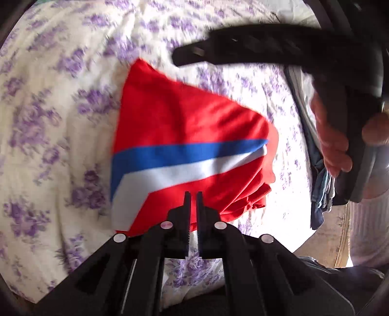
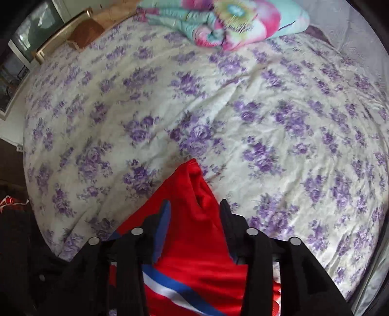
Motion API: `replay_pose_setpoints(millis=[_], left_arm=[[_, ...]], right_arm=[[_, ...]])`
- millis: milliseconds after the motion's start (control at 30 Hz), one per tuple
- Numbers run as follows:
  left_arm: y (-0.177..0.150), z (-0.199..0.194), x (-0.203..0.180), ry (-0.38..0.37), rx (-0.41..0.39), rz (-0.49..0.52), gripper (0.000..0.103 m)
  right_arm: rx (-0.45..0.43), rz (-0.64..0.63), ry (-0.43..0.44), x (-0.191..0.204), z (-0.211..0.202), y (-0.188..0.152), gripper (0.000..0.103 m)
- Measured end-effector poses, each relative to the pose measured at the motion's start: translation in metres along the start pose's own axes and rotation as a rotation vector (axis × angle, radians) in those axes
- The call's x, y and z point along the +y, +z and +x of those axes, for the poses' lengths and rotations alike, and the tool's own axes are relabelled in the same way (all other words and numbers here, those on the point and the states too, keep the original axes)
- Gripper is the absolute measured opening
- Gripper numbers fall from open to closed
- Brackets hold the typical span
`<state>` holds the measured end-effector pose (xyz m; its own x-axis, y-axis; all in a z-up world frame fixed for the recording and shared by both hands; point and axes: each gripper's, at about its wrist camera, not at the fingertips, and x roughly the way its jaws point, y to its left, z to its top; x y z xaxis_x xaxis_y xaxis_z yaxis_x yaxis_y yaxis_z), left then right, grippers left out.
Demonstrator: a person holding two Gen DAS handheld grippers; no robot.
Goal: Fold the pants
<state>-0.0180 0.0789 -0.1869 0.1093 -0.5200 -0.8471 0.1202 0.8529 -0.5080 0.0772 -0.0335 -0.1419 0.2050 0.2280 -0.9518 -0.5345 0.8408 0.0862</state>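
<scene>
Lying folded near the bed's near edge, the red pants point(image 1: 184, 126) (blue and white stripes across them) rest on the purple-flowered bedspread point(image 1: 60, 121). The left gripper point(image 1: 193, 197) hovers at their near edge, jaws almost together with nothing visibly pinched, though blur makes that hard to judge. The right gripper point(image 2: 194, 206) stands over the cloth with jaws apart. A bright quilt point(image 2: 218, 21) sits at the far edge.

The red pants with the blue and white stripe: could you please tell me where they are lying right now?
The red pants lie folded on the floral bedsheet at the near edge of the bed, directly ahead of the left gripper; in the right wrist view they sit between its open fingers.
</scene>
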Motion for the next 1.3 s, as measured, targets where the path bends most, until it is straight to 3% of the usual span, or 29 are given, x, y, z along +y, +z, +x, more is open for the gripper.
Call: replay_pose_setpoints(millis=[33, 67, 133, 267, 433, 600, 767, 900, 967, 1033, 1200, 1300], left_arm=[[0.003, -0.014, 0.004, 0.008, -0.031, -0.01, 0.024], [0.006, -0.026, 0.01, 0.033, -0.058, -0.03, 0.055], [0.013, -0.035, 0.024, 0.085, -0.092, -0.07, 0.072], [0.026, -0.015, 0.051, 0.095, -0.031, -0.148, 0.071], [0.032, 0.006, 0.051, 0.039, 0.016, -0.16, 0.071], [0.035, 0.016, 0.051, 0.054, 0.058, -0.155, 0.071], [0.037, 0.019, 0.054, 0.047, 0.077, -0.158, 0.071], [0.039, 0.029, 0.058, 0.029, 0.104, -0.18, 0.071], [0.04, 0.031, 0.058, 0.017, 0.113, -0.189, 0.071], [0.04, 0.033, 0.054, -0.003, 0.114, -0.185, 0.071], [0.047, 0.052, 0.053, 0.01, 0.145, -0.188, 0.071], [0.053, 0.062, 0.059, -0.034, 0.15, -0.223, 0.071]], right_arm=[[-0.046, 0.041, -0.002, -0.011, -0.02, -0.012, 0.078], [-0.075, 0.083, -0.003, -0.021, -0.034, -0.023, 0.084], [-0.089, 0.175, -0.008, -0.043, -0.048, -0.057, 0.086], [-0.07, 0.38, -0.057, -0.066, -0.041, -0.137, 0.086], [-0.041, 0.626, 0.135, -0.074, -0.011, -0.197, 0.086], [-0.035, 0.676, 0.17, -0.071, 0.013, -0.202, 0.086], [0.011, 0.758, 0.289, -0.077, 0.041, -0.206, 0.086], [-0.014, 0.835, 0.359, -0.085, 0.052, -0.199, 0.087], [-0.016, 0.82, 0.378, -0.086, 0.053, -0.191, 0.053], [0.006, 0.821, 0.385, -0.087, 0.057, -0.188, 0.05], [0.018, 0.866, 0.43, -0.093, 0.065, -0.191, 0.058], [0.026, 0.845, 0.409, -0.089, 0.065, -0.187, 0.062]])
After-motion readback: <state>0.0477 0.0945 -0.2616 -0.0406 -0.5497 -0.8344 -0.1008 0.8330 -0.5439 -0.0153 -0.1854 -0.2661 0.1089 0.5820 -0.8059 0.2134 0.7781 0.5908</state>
